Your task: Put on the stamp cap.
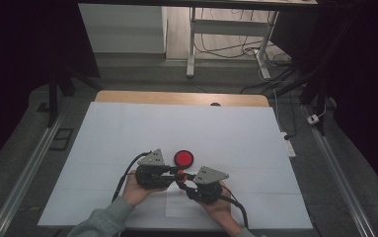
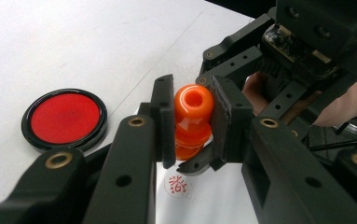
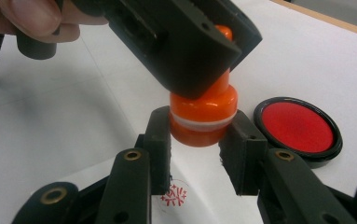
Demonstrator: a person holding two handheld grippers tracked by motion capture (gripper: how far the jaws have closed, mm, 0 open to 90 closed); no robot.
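From above we see both hands meeting near the front of the white-covered bench [image 1: 127, 128], the left tongs [image 1: 175, 171] and right tongs [image 1: 182, 178] converging on a small orange stamp [image 1: 180, 174] that is barely a dot there. The left gripper view gives us more: our left tongs [image 2: 192, 116] are clamped on the stamp's rounded upper knob [image 2: 193, 103], which has a hole in its top. The right gripper view shows the lower part: our right tongs [image 3: 199, 135] are clamped on the stamp's wide base [image 3: 203, 120], ringed by a white band, held just above the sheet. Both close views reveal a red stamped mark [image 3: 173, 194] on the paper below. Just beside the stamp lies a shallow round black ink pad [image 1: 183, 158], its red inking surface [image 3: 298, 127] open to view.
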